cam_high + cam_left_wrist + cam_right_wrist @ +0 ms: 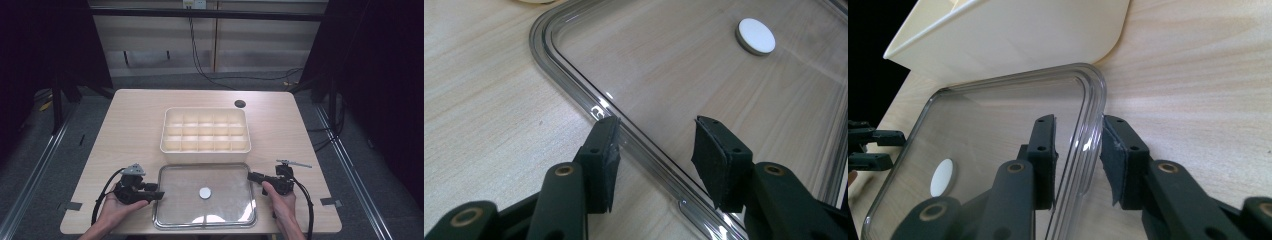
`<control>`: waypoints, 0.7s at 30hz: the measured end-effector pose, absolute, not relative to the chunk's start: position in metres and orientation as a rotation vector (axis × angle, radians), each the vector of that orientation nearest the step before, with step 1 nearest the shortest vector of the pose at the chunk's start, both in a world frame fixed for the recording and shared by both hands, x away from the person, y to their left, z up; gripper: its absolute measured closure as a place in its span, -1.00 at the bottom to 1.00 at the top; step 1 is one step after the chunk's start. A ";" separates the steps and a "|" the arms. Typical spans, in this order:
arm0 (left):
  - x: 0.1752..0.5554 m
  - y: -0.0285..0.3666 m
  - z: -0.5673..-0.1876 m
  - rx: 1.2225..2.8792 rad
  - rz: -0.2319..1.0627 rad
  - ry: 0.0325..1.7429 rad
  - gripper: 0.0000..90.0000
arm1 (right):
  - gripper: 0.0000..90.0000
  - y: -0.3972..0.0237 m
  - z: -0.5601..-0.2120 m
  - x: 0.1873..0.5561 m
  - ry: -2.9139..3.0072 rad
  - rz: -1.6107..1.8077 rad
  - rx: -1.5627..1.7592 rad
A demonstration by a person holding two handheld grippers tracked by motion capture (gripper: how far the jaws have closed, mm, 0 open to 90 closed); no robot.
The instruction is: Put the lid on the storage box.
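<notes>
High view: a pale wooden worktop (125, 125) carries a cream compartment box (205, 131), its cells divided by a grid, standing at the middle of the surface. Just in front of it, along the near edge, lies a clear rectangular lid (204, 196) with a raised rim and a small white round knob (205, 192) at its centre. A person's hands come in from the near edge, one at each short side of the lid. The left gripper (656, 150), seen in the left gripper view, straddles the lid's left rim with its jaws spread, one pad outside on the wood and the other over the clear panel, neither pressing on it. The right gripper (1078, 155), in the right gripper view, has the lid's right rim between its jaws; the outer pad lies against the rim while a narrow gap shows at the inner pad, so the rim is not yet pinched. The box's cream wall rises just beyond the lid's far corner there.
</notes>
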State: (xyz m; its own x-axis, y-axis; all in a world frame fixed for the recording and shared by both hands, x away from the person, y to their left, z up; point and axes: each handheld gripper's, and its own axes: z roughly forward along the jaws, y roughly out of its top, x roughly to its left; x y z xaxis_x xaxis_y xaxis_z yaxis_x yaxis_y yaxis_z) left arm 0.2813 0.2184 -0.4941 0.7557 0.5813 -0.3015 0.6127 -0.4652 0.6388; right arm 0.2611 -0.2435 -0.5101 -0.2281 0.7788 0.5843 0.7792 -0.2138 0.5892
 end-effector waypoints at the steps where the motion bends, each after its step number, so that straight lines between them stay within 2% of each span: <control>1: 0.281 0.218 -0.494 2.183 -0.050 0.890 0.18 | 0.51 -0.244 -0.510 0.261 -1.970 -1.482 -1.949; 16: 0.283 0.220 -0.494 2.179 -0.034 0.902 0.14 | 0.45 -0.245 -0.500 0.253 -1.929 -1.623 -1.856; 21: 0.283 0.220 -0.494 2.180 -0.057 0.897 0.13 | 0.49 -0.239 -0.497 0.250 -1.933 -1.655 -1.753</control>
